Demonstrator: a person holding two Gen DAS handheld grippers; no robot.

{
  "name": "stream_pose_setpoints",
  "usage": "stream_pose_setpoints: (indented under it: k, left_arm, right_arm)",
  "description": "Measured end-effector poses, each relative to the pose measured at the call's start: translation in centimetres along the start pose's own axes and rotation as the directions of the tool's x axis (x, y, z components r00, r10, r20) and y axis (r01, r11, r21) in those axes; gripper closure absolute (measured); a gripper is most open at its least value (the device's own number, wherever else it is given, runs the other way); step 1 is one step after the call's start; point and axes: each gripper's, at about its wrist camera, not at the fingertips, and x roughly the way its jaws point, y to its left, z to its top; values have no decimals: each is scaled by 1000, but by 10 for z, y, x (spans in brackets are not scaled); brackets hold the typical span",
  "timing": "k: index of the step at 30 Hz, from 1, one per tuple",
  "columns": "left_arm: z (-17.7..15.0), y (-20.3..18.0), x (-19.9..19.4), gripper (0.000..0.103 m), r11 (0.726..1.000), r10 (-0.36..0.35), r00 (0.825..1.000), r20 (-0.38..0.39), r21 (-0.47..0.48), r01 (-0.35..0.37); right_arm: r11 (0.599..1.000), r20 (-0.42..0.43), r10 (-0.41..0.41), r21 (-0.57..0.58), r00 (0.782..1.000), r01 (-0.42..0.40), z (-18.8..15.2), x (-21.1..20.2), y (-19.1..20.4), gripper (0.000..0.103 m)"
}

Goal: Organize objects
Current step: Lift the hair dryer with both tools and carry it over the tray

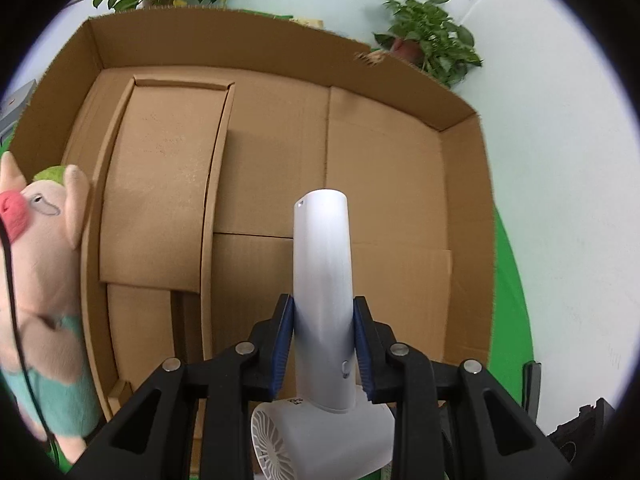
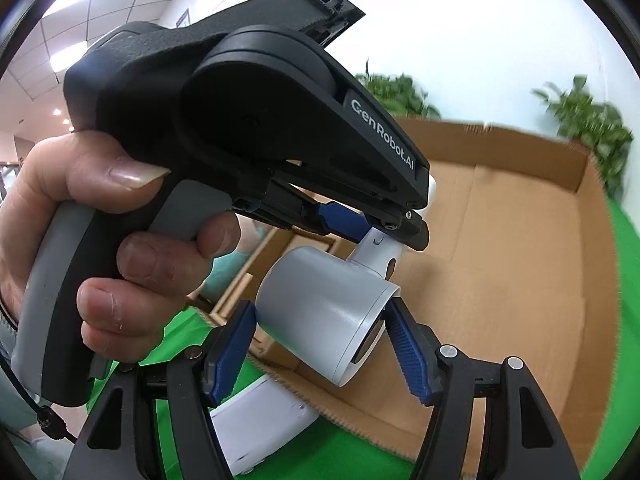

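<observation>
A white hair dryer hangs over an open cardboard box. My left gripper is shut on its handle, blue pads pressing both sides, with the grille end below. In the right wrist view my right gripper is shut on the dryer's barrel, one pad on the rear and one on the nozzle rim. There a hand holds the left gripper just above the barrel, clamped on the handle. The box floor lies under the dryer.
A pink plush pig in a teal outfit leans outside the box's left wall. A white device lies on the green cloth in front of the box. Potted plants stand behind the box by the wall.
</observation>
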Motion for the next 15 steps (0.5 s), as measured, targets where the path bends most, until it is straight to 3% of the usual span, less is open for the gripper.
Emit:
stream_pose_setpoints:
  k: [6, 15]
  left_arm:
    - [1, 12, 28, 75, 998, 58, 996, -65, -6, -58]
    - [-5, 10, 25, 75, 991, 132, 987, -88, 43, -129]
  right_arm:
    - [997, -82, 59, 45, 995, -56, -5, 33, -19, 39]
    - [984, -164, 129, 146, 978, -105, -13, 54, -29, 37]
